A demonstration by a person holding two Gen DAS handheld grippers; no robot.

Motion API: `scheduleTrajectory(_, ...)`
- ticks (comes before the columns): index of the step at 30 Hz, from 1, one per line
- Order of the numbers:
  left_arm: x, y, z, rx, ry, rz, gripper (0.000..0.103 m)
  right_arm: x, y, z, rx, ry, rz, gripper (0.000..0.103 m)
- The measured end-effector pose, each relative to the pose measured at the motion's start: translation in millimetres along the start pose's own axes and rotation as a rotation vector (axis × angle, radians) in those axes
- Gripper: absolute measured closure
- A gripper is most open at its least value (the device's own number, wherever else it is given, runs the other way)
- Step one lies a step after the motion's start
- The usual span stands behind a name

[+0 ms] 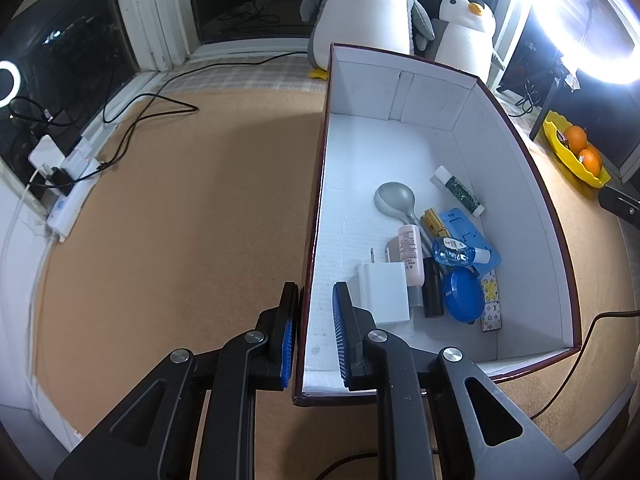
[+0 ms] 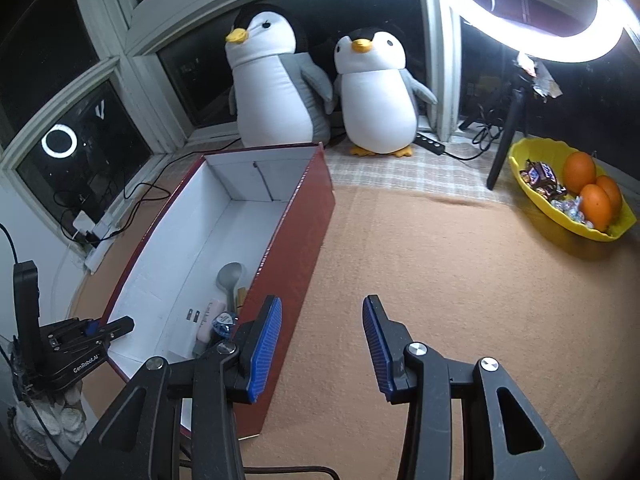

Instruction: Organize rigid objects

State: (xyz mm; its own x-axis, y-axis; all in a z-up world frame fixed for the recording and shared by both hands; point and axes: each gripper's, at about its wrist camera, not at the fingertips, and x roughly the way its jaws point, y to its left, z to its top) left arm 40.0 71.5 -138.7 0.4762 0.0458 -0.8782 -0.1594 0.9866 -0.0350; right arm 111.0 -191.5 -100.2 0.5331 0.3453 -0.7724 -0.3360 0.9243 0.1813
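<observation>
Tan cloth (image 2: 420,260) covers the table below dark windows (image 2: 60,80).

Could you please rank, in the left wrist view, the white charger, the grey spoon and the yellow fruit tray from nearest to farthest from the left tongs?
From the left tongs, which grip the box's near-left wall:
1. White charger, in the box just beyond the tongs.
2. Grey spoon, farther up the box floor.
3. Yellow fruit tray, outside the box at far right.

Left gripper (image 1: 314,336) with jaws closed on the near left wall of the white-lined box (image 1: 520,184), which holds a white charger (image 1: 386,294), grey spoon (image 1: 394,198), blue lid (image 1: 462,294) and small bottles on the tan worktop (image 1: 180,240).
</observation>
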Motion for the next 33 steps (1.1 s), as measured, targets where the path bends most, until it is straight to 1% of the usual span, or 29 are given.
scheduleTrajectory(3, -3.1, -0.1, 2.0, 0.001, -0.009, -0.004, 0.085, -4.6, -4.9, -1.7, 0.012, -0.008, -0.006, 0.063)
scheduleTrajectory(4, -5.2, -1.0, 2.9, 0.004, -0.015, -0.006, 0.082, -6.4, -5.7, -2.7, 0.014, -0.012, -0.009, 0.060)
scheduleTrajectory(7, -13.0, -4.9, 5.6, 0.019, -0.045, 0.011, 0.074, -10.1, -6.9, -5.2, 0.015, -0.019, -0.013, 0.058)
scheduleTrajectory(12, -25.5, -9.7, 11.4, 0.028, -0.087, 0.020, 0.074, -19.0, -5.8, -6.8, 0.024, -0.035, -0.001, 0.057)
scheduleTrajectory(16, -38.1, -11.4, 14.5, 0.026, -0.117, 0.017, 0.074, -29.7, 2.6, -7.2, 0.008, -0.061, -0.002, 0.050)
scheduleTrajectory(18, -45.0, -14.0, 15.6, 0.029, -0.134, 0.017, 0.068, -34.4, 7.6, -8.0, -0.002, -0.073, -0.007, 0.049)
scheduleTrajectory(19, -48.3, -15.6, 16.5, 0.029, -0.142, 0.017, 0.058, -37.5, 10.6, -8.4, -0.006, -0.078, -0.007, 0.048)
scheduleTrajectory(20, -52.7, -16.6, 16.9, 0.028, -0.154, 0.016, 0.051, -40.9, 13.3, -8.8, -0.009, -0.084, -0.006, 0.047)
scheduleTrajectory(22, -63.1, -20.1, 18.1, 0.030, -0.181, 0.011, 0.048, -47.5, 17.2, -8.8, -0.012, -0.094, -0.004, 0.037)
scheduleTrajectory(24, -73.0, -23.4, 19.3, 0.033, -0.209, 0.010, 0.040, -54.3, 20.4, -9.3, -0.019, -0.109, -0.007, 0.033)
scheduleTrajectory(26, -82.7, -25.2, 20.4, 0.031, -0.236, 0.003, 0.028, -62.9, 25.3, -10.6, -0.032, -0.129, -0.022, 0.029)
scheduleTrajectory(28, -92.5, -27.3, 21.7, 0.029, -0.261, -0.009, 0.023, -70.4, 29.6, -11.0, -0.041, -0.144, -0.040, 0.020)
scheduleTrajectory(30, -99.4, -30.0, 22.9, 0.033, -0.276, -0.011, 0.023, -77.1, 33.0, -12.6, -0.046, -0.163, -0.060, 0.015)
scheduleTrajectory(33, -106.6, -34.6, 23.1, 0.041, -0.293, -0.003, 0.021, -83.8, 36.3, -14.7, -0.050, -0.180, -0.074, 0.015)
